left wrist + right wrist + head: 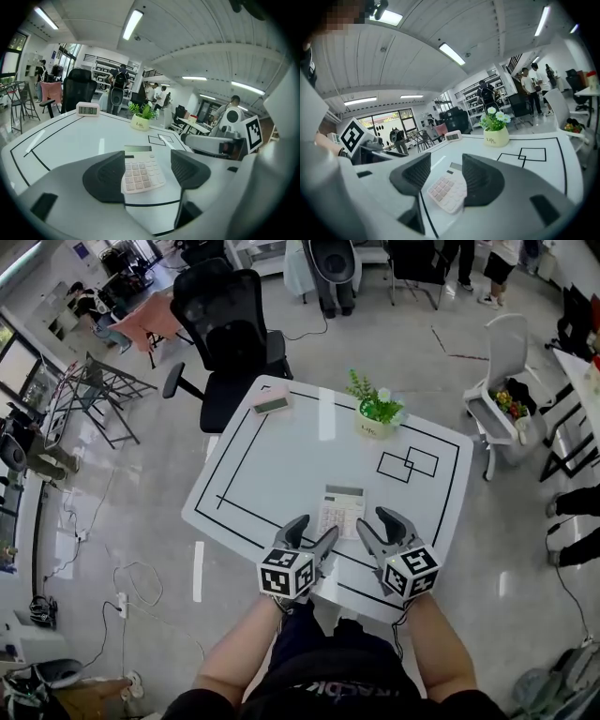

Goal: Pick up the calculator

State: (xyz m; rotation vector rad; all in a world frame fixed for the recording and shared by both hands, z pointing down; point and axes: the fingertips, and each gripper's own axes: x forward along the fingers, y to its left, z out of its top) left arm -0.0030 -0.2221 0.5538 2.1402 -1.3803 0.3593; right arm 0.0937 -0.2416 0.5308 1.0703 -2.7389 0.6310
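Note:
A pale pink calculator [342, 510] lies flat on the white table [281, 465], close to its near edge. My left gripper [314, 531] hovers just short of the calculator's near left corner, jaws wide open. My right gripper [373, 521] is at its near right side, also open. In the left gripper view the calculator [140, 171] shows in the gap of the left gripper [148, 159], with neither pad touching it. In the right gripper view the calculator [449, 190] lies just past the right gripper [446, 161], whose pads stand apart from it.
A small digital clock [272, 404] sits at the table's far left corner. A potted plant [375, 416] stands at the far middle. Black tape lines and two overlapping rectangles [408, 463] mark the tabletop. A black office chair [225, 324] stands behind the table.

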